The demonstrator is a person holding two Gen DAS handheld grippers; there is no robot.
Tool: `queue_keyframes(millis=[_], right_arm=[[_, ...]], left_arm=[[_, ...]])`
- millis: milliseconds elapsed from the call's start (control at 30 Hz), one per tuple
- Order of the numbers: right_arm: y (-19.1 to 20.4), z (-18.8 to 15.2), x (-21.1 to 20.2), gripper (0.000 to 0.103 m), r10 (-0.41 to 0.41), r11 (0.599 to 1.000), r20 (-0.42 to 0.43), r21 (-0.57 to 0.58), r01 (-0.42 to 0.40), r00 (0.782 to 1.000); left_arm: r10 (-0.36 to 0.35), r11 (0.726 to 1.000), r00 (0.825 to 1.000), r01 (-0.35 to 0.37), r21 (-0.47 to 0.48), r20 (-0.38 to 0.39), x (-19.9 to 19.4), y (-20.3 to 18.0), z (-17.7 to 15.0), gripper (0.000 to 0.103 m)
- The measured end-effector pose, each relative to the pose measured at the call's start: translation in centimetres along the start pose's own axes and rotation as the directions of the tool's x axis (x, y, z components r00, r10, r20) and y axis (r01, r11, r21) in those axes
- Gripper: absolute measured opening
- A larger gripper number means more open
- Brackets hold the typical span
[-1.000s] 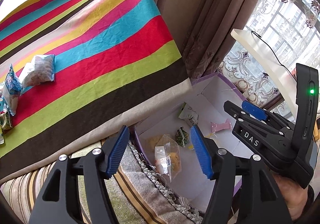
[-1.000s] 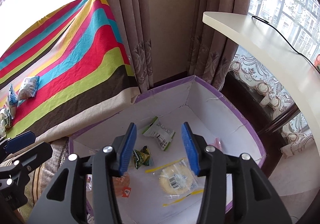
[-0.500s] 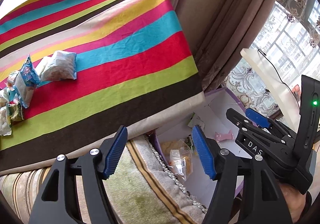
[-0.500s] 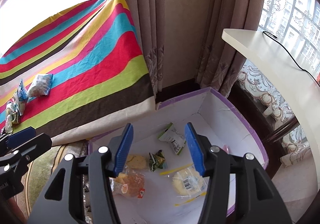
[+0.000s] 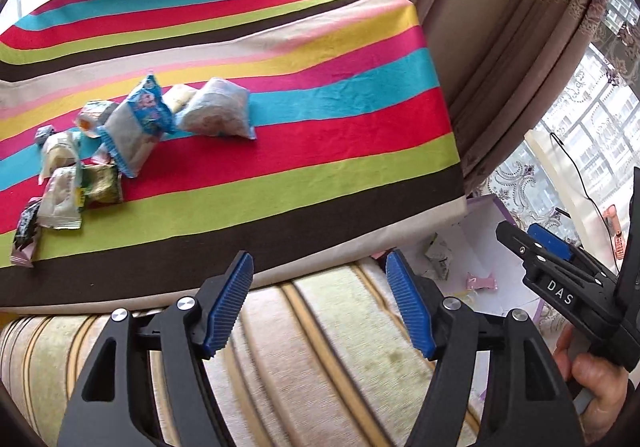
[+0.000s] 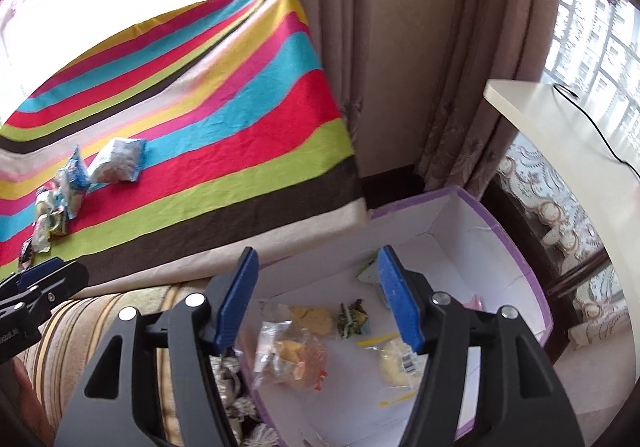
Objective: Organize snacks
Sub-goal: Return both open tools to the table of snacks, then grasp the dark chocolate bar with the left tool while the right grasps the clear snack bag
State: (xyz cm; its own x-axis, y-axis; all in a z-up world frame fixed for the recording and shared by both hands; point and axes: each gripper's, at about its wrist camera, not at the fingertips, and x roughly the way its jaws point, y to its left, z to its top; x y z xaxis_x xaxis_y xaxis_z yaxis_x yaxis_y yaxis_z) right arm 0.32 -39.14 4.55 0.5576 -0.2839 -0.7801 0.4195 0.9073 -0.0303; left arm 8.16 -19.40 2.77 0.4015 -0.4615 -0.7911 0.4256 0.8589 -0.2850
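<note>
A pile of several snack packets lies on the striped cloth, at its left side. A purple box with a white inside stands on the floor by the cloth's corner and holds several snacks, among them a clear bag with orange pieces. My left gripper hangs open over a striped cushion, short of the cloth's edge, with nothing between its pads. My right gripper hovers above the box's near left part; its jaws are opening and nothing is between them.
Beige curtains hang behind the cloth and the box. A white shelf with a black cable juts out at the right, in front of a window. A hand holds the right gripper at the left wrist view's right edge.
Both grippers have drawn away from the box towards the striped cloth, so the snack pile sits larger in view. The right jaws stand wider than before. The left gripper is now over the cushion.
</note>
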Motion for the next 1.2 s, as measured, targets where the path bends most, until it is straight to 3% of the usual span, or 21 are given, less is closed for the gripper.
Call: queue_keyframes(millis=[100, 167, 267, 333, 367, 400, 433, 467, 533, 600, 700, 733, 800, 900, 1100, 1200], right_arm=[[1.4, 0.5, 0.2, 0.068, 0.023, 1.0, -0.014, -0.016, -0.024, 1.0], [2.3, 2.0, -0.8, 0.068, 0.049, 0.998, 0.016, -0.026, -0.048, 0.999], [3.9, 5.7, -3.5, 0.072, 0.059, 0.997, 0.137, -0.064, -0.051, 0.989], [4.9, 8.7, -4.6, 0.078, 0.075, 0.996, 0.216, -0.066, -0.062, 0.973], [5.3, 9.7, -4.6, 0.078, 0.079, 0.996, 0.235, -0.068, -0.064, 0.969], [6.1, 10.9, -4.3, 0.078, 0.076, 0.995, 0.257, -0.08, -0.057, 0.963], [6.8, 11.8, -3.4, 0.078, 0.064, 0.995, 0.263, -0.089, -0.042, 0.963], [7.2, 12.3, -2.2, 0.078, 0.065, 0.995, 0.242, -0.089, -0.045, 0.968], [8.6, 11.9, 0.4, 0.078, 0.099, 0.994, 0.168, -0.064, -0.09, 0.981], [10.2, 10.1, 1.9, 0.078, 0.126, 0.99, 0.104, -0.074, -0.119, 0.986], [12.8, 6.0, 3.0, 0.078, 0.18, 0.981, 0.016, -0.075, -0.178, 0.984], [13.5, 4.7, 3.3, 0.078, 0.197, 0.978, -0.013, -0.074, -0.198, 0.98], [15.0, 2.9, 3.7, 0.078, 0.2, 0.975, -0.054, -0.087, -0.204, 0.978], [17.1, 0.9, 3.9, 0.078, 0.184, 0.971, -0.097, -0.139, -0.196, 0.978], [19.3, 0.1, 3.8, 0.078, 0.133, 0.96, -0.081, -0.239, -0.149, 0.988], [19.7, 0.1, 4.2, 0.078, 0.141, 0.956, -0.094, -0.247, -0.16, 0.986]], left_arm=[[0.021, 1.0, 0.998, -0.021, -0.012, 0.051, -2.0, 1.1, 0.6, 0.066], [0.059, 0.998, 0.989, -0.062, 0.021, 0.138, -5.1, 1.9, 2.5, 0.066], [0.128, 0.99, 0.941, -0.139, 0.012, 0.312, -11.0, 3.9, 6.5, 0.068], [0.151, 0.986, 0.902, -0.166, 0.003, 0.405, -14.3, 5.6, 9.7, 0.081], [0.165, 0.982, 0.885, -0.188, 0.01, 0.436, -15.2, 6.3, 10.9, 0.087], [0.202, 0.972, 0.862, -0.234, 0.011, 0.465, -15.7, 7.3, 12.3, 0.087], [0.235, 0.964, 0.852, -0.267, 0.003, 0.469, -15.5, 8.2, 13.0, 0.087], [0.265, 0.957, 0.853, -0.291, -0.01, 0.45, -14.9, 9.3, 13.4, 0.087], [0.286, 0.956, 0.878, -0.29, -0.05, 0.383, -13.3, 12.1, 12.6, 0.087], [0.276, 0.961, 0.908, -0.261, -0.09, 0.316, -11.2, 14.7, 9.4, 0.087], [0.244, 0.953, 0.958, -0.207, -0.222, 0.152, -7.9, 18.7, 2.7, 0.085], [0.237, 0.946, 0.964, -0.202, -0.253, 0.119, -7.5, 19.6, 1.1, 0.085], [0.236, 0.925, 0.97, -0.204, -0.321, 0.063, -7.2, 21.1, -2.2, 0.083], [0.22, 0.91, 0.975, -0.195, -0.367, 0.029, -7.7, 23.2, -4.3, 0.08], [0.209, 0.909, 0.978, -0.2, -0.366, -0.015, -6.7, 24.9, -2.6, 0.061], [0.235, 0.909, 0.971, -0.233, -0.346, -0.037, -5.3, 25.4, -1.6, 0.061]])
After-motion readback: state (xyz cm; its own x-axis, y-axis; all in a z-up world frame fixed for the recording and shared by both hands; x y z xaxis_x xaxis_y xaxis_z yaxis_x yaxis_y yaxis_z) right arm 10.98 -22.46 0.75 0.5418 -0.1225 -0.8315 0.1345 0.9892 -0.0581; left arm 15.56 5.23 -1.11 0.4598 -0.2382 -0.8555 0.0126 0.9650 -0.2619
